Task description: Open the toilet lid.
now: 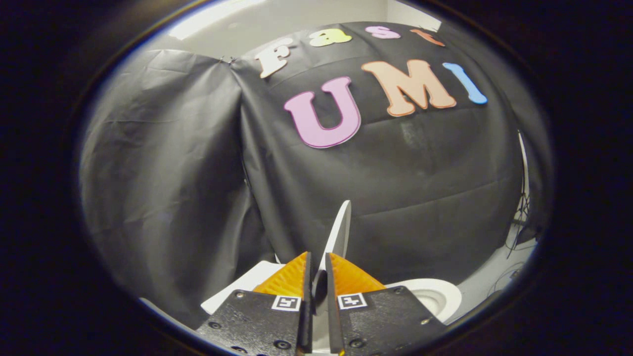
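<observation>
Toilet lid (pixel 340 225), raised near upright toward twelve o'clock, sits pinched between the gripper (pixel 319 269) fingers; next, probably tip it back, then release.

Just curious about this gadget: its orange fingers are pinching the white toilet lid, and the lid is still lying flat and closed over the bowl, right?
Not quite. The gripper does pinch the white toilet lid, but the gripper view shows the lid raised on edge, with the open bowl beside it.
</observation>
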`<state>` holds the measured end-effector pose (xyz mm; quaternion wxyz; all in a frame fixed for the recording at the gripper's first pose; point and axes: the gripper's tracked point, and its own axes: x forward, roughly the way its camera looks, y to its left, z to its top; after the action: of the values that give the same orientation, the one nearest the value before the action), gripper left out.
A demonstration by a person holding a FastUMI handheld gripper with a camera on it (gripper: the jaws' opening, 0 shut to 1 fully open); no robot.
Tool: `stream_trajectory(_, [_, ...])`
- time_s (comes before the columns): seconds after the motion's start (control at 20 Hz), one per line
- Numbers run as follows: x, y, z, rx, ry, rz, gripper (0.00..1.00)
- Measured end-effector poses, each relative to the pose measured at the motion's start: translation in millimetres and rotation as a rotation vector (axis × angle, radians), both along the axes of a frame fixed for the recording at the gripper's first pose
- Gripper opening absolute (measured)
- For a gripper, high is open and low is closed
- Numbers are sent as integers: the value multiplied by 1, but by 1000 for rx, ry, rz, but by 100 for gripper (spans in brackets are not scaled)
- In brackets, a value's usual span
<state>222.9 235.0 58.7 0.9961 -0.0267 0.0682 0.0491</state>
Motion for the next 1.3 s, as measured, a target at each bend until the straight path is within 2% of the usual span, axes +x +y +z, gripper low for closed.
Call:
stream_trajectory(0.2, [5,38,-1,-105,21,54,13])
stream_trajectory(0.6, [14,112,-16,-160,49,191,15])
stream_trajectory(1.05, [25,184,-46,-152,102,353,17])
stream_trajectory(1.3, [30,202,-52,-149,126,381,20])
